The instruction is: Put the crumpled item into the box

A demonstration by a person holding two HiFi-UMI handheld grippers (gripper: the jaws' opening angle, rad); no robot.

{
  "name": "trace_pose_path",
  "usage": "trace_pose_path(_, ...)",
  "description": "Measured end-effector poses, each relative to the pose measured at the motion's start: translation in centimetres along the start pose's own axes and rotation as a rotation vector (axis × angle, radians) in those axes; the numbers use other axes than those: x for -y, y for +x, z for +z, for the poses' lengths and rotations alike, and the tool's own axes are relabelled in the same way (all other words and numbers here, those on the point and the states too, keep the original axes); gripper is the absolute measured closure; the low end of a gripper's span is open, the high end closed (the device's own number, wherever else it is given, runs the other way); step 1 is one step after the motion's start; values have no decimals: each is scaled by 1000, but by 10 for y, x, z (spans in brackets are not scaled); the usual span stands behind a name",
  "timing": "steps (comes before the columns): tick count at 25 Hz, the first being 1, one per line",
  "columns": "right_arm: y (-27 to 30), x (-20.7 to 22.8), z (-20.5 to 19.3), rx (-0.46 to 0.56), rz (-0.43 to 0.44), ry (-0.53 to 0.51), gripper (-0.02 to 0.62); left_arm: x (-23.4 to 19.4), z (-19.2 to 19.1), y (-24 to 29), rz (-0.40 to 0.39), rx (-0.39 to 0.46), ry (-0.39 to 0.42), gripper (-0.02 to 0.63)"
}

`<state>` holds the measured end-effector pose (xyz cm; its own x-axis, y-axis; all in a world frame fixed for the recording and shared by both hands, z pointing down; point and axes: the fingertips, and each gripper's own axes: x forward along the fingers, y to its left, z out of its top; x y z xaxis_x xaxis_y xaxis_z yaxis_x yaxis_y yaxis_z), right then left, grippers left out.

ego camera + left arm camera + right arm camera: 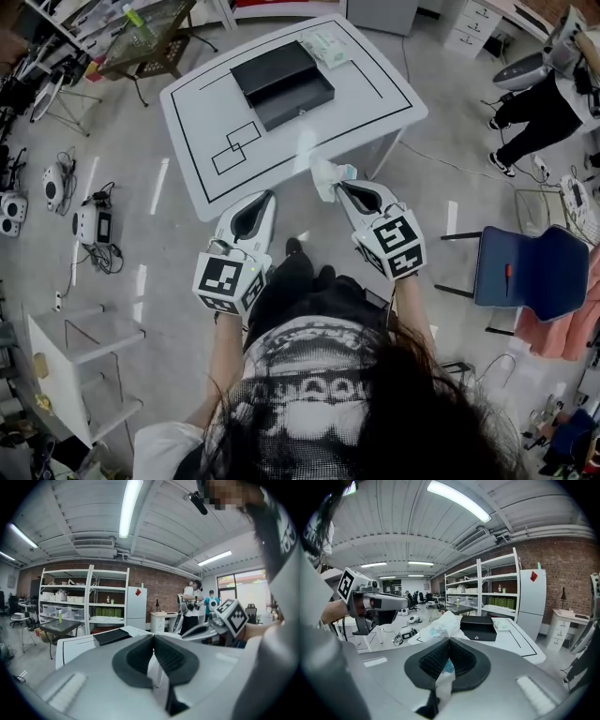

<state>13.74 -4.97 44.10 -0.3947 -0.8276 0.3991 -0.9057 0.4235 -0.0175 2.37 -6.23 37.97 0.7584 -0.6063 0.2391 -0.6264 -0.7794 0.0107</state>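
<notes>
You are in the carry step. Your right gripper has its jaws pinched on the crumpled white plastic wrapper with blue print, which bunches out past the tips just right of centre in the head view, at the near edge of the white table with black tape lines. In the right gripper view the wrapper billows up ahead of the closed pads, with a little blue showing between them.

Your left gripper sits low at centre-left, jaws closed together with nothing between them, and has no part in this step.

The open black rectangular box lies in the upper middle of the head view, well apart from the wrapper, with a pale packet of tissues just beside its upper right corner.

Nothing is in the box yet, so most of the task remains. I judge the next move calls for reaching the right gripper up the frame until the wrapper hangs over the box's open cavity. Lower it inside the walls and only then part the jaws. The light wrapper may cling to a pad or spring out.
</notes>
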Motion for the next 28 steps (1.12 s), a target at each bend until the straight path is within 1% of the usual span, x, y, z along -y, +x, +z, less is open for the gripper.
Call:
trace_pose_path(5,21,6,2,-9,20,-22,591,-17,-9,9,18,-20,-8,606)
trace_pose_path(9,41,21,11,-19,19,-48,591,-33,-6,24,17,-15,-11,606)
trace_pose_path(17,103,55,35,-49,27,-93,591,-83,1,73,1,-6,-18,606)
trace_pose_path(23,164,78,42,-111,48,-145,591,-132,11,110,3,4,-26,606)
trace_pose_path(28,208,93,41,-173,75,-192,591,-162,17,128,6,14,-37,606)
